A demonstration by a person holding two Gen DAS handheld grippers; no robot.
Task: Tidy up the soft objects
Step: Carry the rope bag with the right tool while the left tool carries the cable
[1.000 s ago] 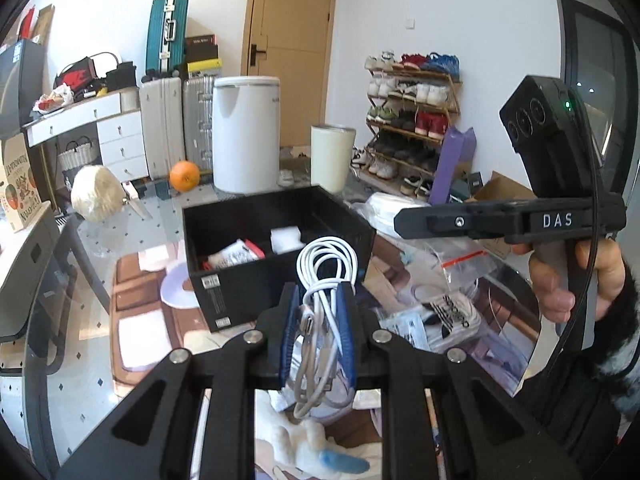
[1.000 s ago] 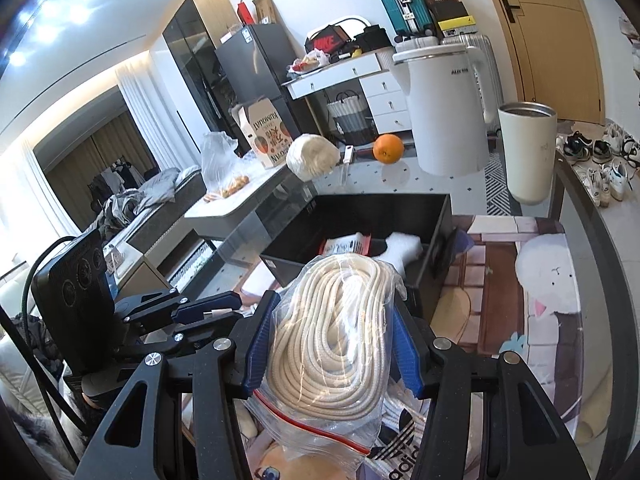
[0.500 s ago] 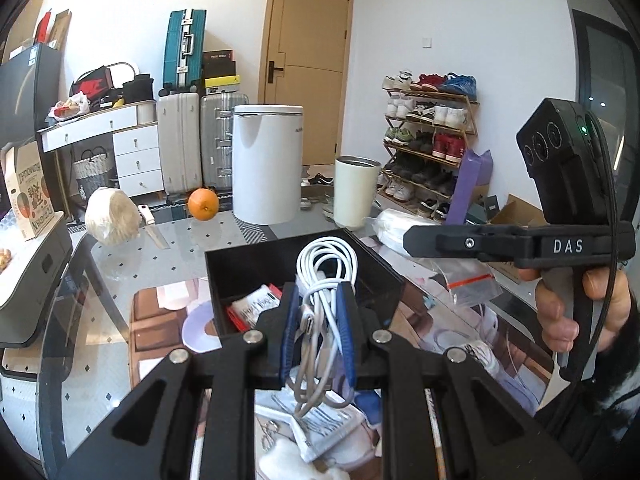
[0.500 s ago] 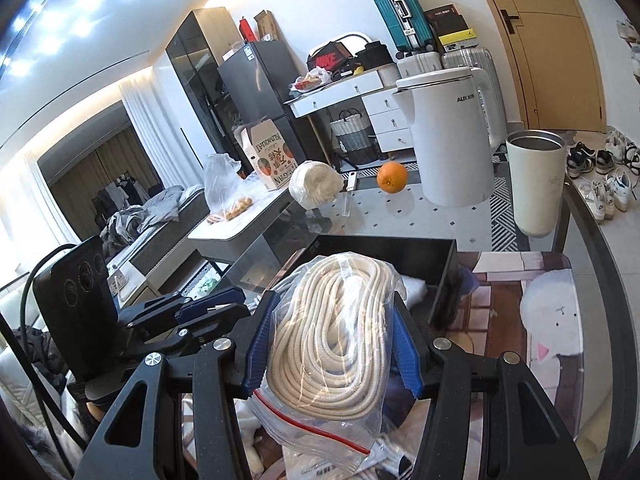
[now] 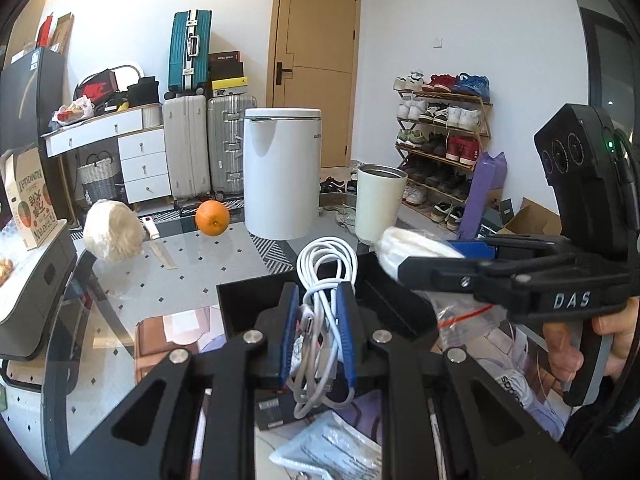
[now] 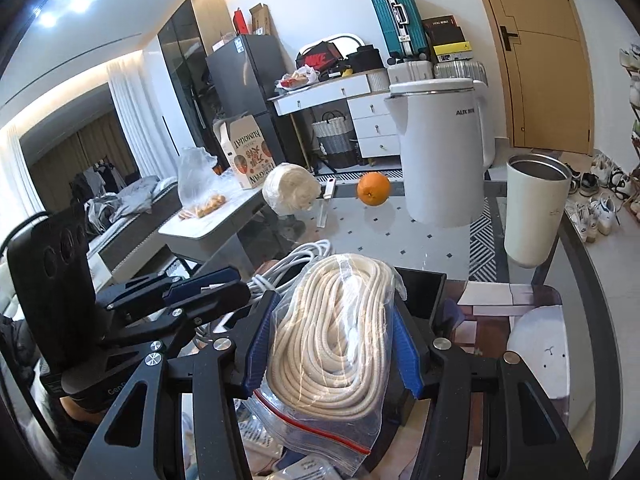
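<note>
The left gripper (image 5: 318, 334) clamps a coiled white cable (image 5: 326, 272); the right gripper (image 6: 332, 344) squeezes a bagged rope coil (image 6: 336, 332). Both hang over the black box (image 5: 400, 312) on the glass table (image 5: 192, 264).

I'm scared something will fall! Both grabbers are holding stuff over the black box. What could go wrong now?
1. The white cable is pinched only at its middle by the left gripper; its loose loops might snag the black box rim.
2. The bagged rope in the right gripper is a slippery plastic bag, so it could slide out.
3. The two grippers sit close together and might bump each other.
</note>
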